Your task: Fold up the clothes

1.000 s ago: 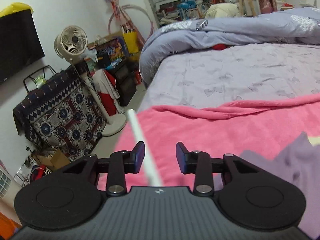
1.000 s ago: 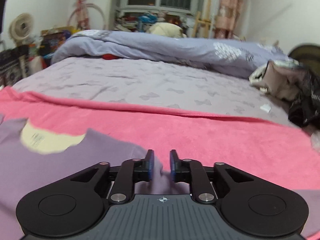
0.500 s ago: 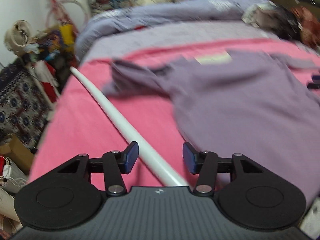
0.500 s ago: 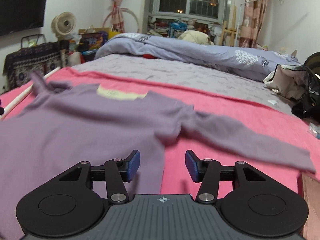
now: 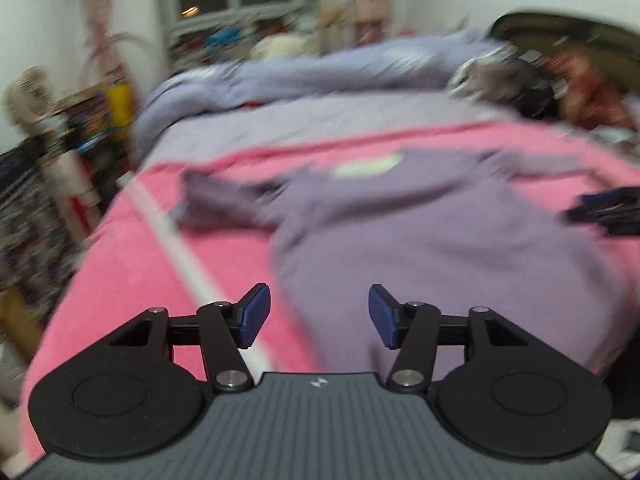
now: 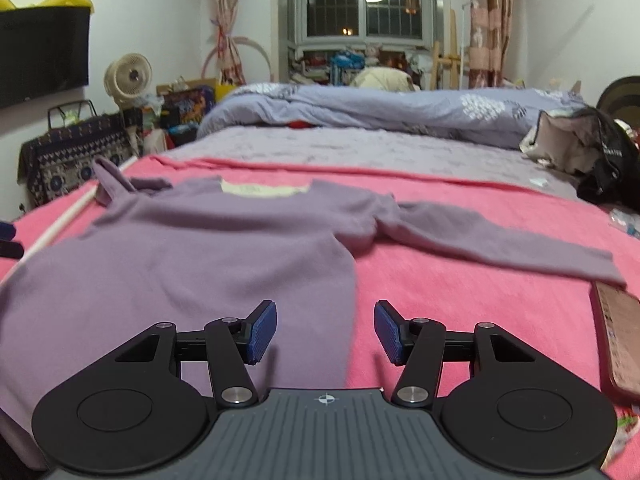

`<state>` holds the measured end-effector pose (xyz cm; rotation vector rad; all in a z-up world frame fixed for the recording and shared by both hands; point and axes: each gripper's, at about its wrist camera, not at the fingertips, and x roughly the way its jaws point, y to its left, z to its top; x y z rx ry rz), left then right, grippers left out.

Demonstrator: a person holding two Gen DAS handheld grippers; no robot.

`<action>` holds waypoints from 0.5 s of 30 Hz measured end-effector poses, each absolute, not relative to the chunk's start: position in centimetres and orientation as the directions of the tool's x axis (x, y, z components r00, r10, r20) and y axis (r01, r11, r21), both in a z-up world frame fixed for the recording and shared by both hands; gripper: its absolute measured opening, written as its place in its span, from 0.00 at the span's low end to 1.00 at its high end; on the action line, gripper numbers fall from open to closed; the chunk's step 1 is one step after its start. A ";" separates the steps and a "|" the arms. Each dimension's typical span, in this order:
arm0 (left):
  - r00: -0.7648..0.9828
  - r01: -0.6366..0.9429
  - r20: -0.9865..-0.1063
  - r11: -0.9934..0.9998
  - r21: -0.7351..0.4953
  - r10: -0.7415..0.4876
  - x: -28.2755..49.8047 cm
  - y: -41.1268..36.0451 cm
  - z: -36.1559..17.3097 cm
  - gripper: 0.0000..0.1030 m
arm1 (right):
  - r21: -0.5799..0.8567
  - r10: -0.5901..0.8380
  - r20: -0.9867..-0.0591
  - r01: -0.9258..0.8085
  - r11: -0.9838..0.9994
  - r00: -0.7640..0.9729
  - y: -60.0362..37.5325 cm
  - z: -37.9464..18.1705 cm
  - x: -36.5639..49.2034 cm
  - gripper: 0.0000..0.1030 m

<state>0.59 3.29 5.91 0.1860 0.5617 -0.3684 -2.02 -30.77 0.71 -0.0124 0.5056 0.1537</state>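
Observation:
A purple long-sleeved top lies spread flat on a pink blanket, collar away from me, its right sleeve stretched out to the right and its left sleeve bunched at the far left. My right gripper is open and empty just above the top's near right hem. My left gripper is open and empty over the top's near left edge; this view is blurred. The right gripper's fingers show at the left wrist view's right edge.
A white rod lies along the blanket's left edge, also in the left wrist view. A lilac duvet and a pile of clothes and a bag lie at the bed's far side. A brown flat object lies at the right.
The right gripper let go of the top and opened wide. Both grippers pulled back toward the near hem, so the whole top now shows. The left gripper swung right and opened wider.

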 end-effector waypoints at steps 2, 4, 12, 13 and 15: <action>0.775 0.437 -0.535 0.897 0.070 -0.336 1.6 1.6 6.1 0.66 | 0.035 0.175 -0.464 -0.180 0.983 0.869 -29.8 1.4 -1.1 0.53; 0.765 0.470 -0.532 0.879 0.076 -0.363 3.1 -0.4 5.8 0.67 | 0.038 0.214 -0.445 -0.220 0.975 0.870 -28.6 1.9 0.2 0.53; 0.696 0.398 -0.659 0.917 0.024 -0.285 10.8 -2.7 -1.3 0.71 | -0.023 0.272 -0.504 -0.328 0.944 0.820 -24.9 0.5 7.5 0.53; 0.699 0.409 -0.653 0.912 0.030 -0.292 10.2 -2.4 -1.2 0.71 | -0.031 0.254 -0.538 -0.320 0.947 0.803 -25.0 -0.4 8.1 0.53; 0.707 0.425 -0.646 0.903 0.065 -0.287 8.7 -1.7 -1.3 0.71 | -0.023 0.257 -0.562 -0.326 0.945 0.786 -25.8 -1.6 7.8 0.54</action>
